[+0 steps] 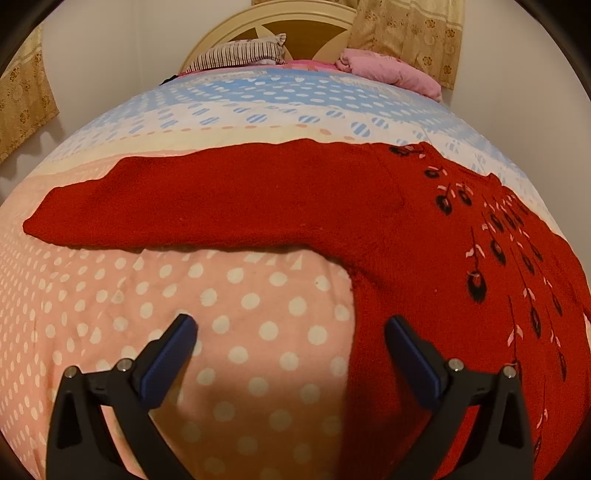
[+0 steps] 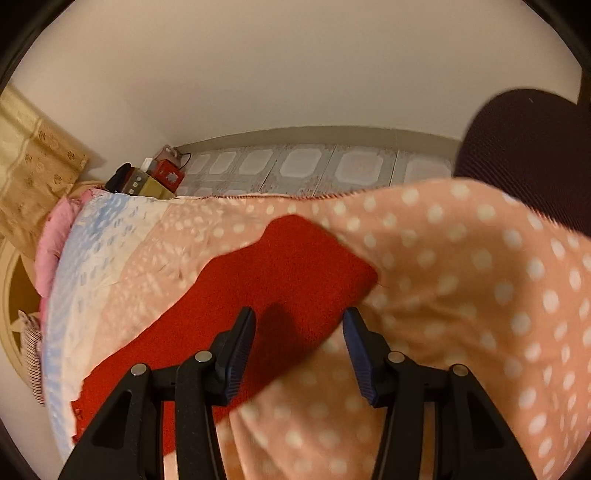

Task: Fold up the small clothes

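Two black fingers with blue pads are seen spread wide at the bottom of the left wrist view: the left gripper point(image 1: 290, 325) is released, and nothing is held between them. Its left finger hangs over the dotted pink bedspread point(image 1: 236, 295), its right finger over the red sweater point(image 1: 332, 192). The sweater is laid flat on the bed, its body at about 4 o'clock from the view's centre, printed with dark feather shapes, and one sleeve point(image 1: 177, 203) is stretched out toward 9 o'clock. At 12 o'clock, by the cream headboard point(image 1: 258, 26), a striped pillow point(image 1: 240, 55) and a pink pillow point(image 1: 391, 72) are seen.

In the right wrist view the right gripper point(image 2: 299, 317) is likewise released and empty. The end of a red sleeve point(image 2: 295, 266) is seen beyond and between its fingers, lying on the bedspread point(image 2: 461, 277); whether the tips touch the cloth cannot be told. At 10 o'clock small boxes point(image 2: 155, 179) are stacked beside the tiled floor point(image 2: 314, 166), and a dark chair point(image 2: 528, 147) is seen at 2 o'clock.
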`<action>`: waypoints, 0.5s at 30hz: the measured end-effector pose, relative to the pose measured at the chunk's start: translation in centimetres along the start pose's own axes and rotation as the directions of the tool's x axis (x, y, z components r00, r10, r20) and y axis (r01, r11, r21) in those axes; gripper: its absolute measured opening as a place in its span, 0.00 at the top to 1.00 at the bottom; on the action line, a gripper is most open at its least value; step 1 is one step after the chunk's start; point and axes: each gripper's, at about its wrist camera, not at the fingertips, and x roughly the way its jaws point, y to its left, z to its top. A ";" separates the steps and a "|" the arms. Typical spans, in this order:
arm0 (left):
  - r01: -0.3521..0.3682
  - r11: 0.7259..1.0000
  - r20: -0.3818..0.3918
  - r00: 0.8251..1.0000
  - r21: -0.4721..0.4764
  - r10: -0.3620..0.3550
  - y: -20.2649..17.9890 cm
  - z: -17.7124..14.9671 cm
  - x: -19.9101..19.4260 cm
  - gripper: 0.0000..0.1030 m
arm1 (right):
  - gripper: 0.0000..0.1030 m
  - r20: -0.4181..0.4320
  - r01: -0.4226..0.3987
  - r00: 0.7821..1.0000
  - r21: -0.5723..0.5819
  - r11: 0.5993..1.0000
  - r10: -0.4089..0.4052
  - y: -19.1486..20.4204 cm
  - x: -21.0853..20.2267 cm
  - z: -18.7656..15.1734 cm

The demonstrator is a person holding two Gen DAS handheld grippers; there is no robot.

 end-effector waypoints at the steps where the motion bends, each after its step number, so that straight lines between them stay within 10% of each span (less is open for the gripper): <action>1: 0.001 1.000 0.000 1.000 -0.001 -0.001 -0.1 0.1 0.2 0.00 | 0.57 0.005 0.030 1.000 -0.008 1.000 -0.030 0.3 0.3 0.2; 4: 0.002 1.000 0.000 1.000 -0.002 -0.002 -0.1 0.1 0.2 0.00 | 0.86 -0.035 0.026 0.999 -0.021 0.999 -0.027 0.1 1.6 0.6; 15: 0.006 1.000 0.001 1.000 -0.005 -0.006 -0.1 0.1 0.2 0.00 | 0.91 0.136 -0.051 0.988 -0.171 0.984 0.075 2.9 -4.3 -0.4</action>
